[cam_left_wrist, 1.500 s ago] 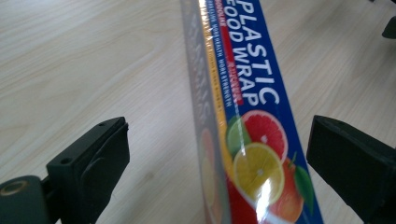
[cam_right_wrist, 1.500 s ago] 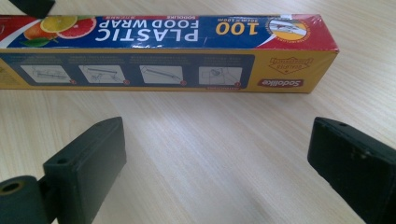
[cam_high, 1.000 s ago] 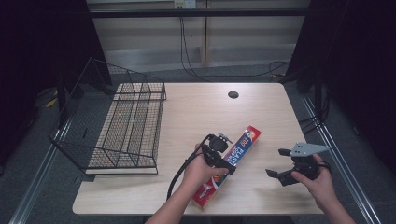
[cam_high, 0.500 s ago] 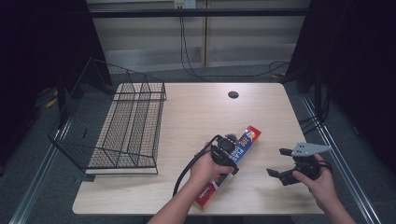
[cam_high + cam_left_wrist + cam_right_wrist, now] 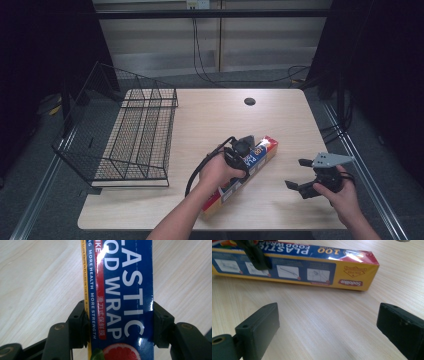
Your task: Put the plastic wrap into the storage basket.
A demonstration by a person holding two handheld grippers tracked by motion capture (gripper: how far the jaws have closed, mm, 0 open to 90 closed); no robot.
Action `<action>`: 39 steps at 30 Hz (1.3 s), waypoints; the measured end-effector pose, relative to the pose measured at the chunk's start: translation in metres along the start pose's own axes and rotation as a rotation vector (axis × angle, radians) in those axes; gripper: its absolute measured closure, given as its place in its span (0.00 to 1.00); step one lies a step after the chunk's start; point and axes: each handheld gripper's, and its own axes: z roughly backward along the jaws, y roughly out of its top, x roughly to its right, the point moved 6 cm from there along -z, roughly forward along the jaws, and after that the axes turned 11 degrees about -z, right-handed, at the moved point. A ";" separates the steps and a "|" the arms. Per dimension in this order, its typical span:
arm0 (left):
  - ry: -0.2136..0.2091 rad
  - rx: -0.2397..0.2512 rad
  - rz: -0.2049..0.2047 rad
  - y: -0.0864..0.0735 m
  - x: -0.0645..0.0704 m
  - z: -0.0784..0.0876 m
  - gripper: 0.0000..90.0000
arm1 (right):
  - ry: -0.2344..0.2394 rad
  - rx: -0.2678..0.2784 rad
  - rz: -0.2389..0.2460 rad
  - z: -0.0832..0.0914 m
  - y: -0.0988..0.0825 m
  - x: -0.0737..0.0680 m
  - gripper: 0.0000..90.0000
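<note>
Long blue-red-yellow cardboard plastic wrap box (image 5: 245, 172) lies diagonal at lower centre of the high view, black wire rack (image 5: 125, 137) at left. Left gripper (image 5: 243, 155) has just closed, pinching the box across its width; lift level. Right gripper (image 5: 303, 176) spread, empty, lower right.

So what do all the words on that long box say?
All on the plastic wrap box:
"ASTIC", "OD WRAP": big white letters on top, cut off at the frame edge.
"MORE HEALTH MORE STRENGTH": small white line beside them.
"100" and "PLASTIC FOOD WRA": along the top edge, upside down.
Red logo on the yellow side: too blurred.
Chinese characters, yellow-strip print, instruction panels: too small.
</note>
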 end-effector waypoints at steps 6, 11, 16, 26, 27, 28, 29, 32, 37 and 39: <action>-0.043 -0.001 0.026 -0.004 -0.006 0.015 0.48 | 0.001 0.002 -0.003 0.000 0.000 0.000 0.05; -0.047 0.005 0.047 -0.007 -0.014 0.033 0.48 | -0.004 0.008 -0.009 0.000 0.001 0.000 0.05; -0.051 0.015 0.057 -0.010 -0.019 0.043 0.48 | -0.001 0.008 -0.005 0.000 0.001 0.000 0.05; -0.037 0.032 0.079 -0.016 -0.031 0.065 0.48 | 0.000 0.007 -0.007 0.000 0.001 0.000 0.05; -0.036 0.030 0.081 -0.016 -0.032 0.068 0.48 | 0.002 0.007 -0.005 0.000 0.000 0.000 0.05; -0.031 0.033 0.089 -0.016 -0.033 0.070 0.48 | 0.000 0.008 -0.003 0.000 0.000 -0.001 0.05; -0.034 0.033 0.079 -0.017 -0.035 0.072 0.48 | 0.000 0.008 -0.003 0.000 0.000 -0.001 0.05; -0.041 0.062 0.103 -0.017 -0.038 0.079 0.48 | 0.002 0.001 0.004 -0.001 0.000 -0.002 0.05; -0.037 0.067 0.119 -0.019 -0.041 0.086 0.48 | -0.002 0.003 0.002 -0.001 0.000 -0.002 0.05; -0.034 0.074 0.128 -0.020 -0.044 0.089 0.48 | -0.002 0.003 0.004 -0.001 0.000 -0.003 0.05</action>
